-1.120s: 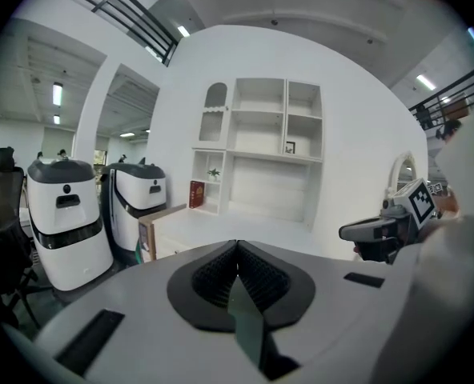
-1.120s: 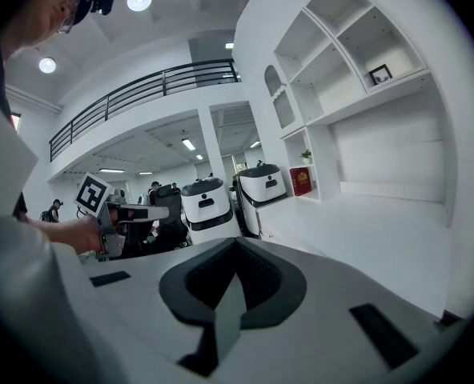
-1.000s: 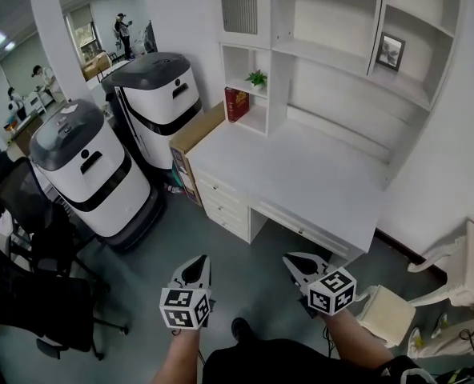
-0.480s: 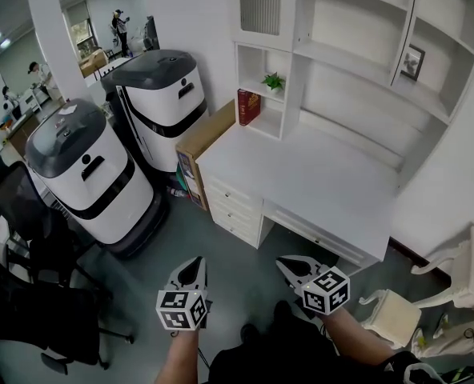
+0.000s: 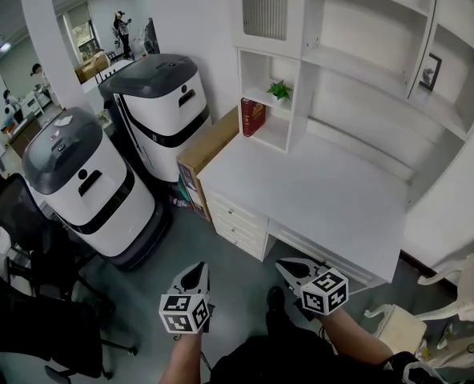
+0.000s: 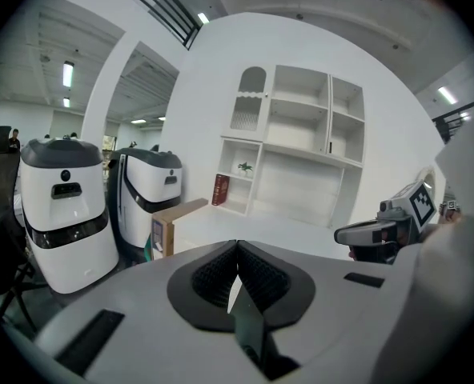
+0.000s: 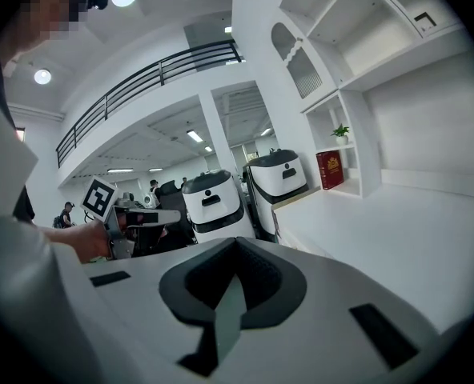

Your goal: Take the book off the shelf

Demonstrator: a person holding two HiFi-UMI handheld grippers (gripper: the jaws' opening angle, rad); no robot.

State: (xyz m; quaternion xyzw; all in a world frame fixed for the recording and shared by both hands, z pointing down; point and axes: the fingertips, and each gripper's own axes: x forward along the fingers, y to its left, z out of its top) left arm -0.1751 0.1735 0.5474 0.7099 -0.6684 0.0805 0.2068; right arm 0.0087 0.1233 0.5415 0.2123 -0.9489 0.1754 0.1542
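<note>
A red book (image 5: 252, 117) stands upright in the lower cubby of the white shelf unit (image 5: 333, 54), under a small potted plant (image 5: 280, 91). The book also shows far off in the left gripper view (image 6: 220, 190) and the right gripper view (image 7: 330, 170). My left gripper (image 5: 195, 274) and right gripper (image 5: 289, 269) are held low over the grey floor, well short of the desk (image 5: 309, 190). Both are shut with nothing between their jaws, as the left gripper (image 6: 237, 246) and right gripper (image 7: 235, 242) show in their own views.
Two tall white-and-black machines (image 5: 89, 182) (image 5: 161, 110) stand left of the desk, with a cardboard box (image 5: 209, 146) against its side. Black office chairs (image 5: 29, 294) sit at far left. A white chair (image 5: 469, 286) and a stool (image 5: 397, 326) are at right. A framed picture (image 5: 431, 71) rests on an upper shelf.
The desk and shelf have shifted right and grown slightly in the head view as I come closer. Both grippers stay shut and low.
</note>
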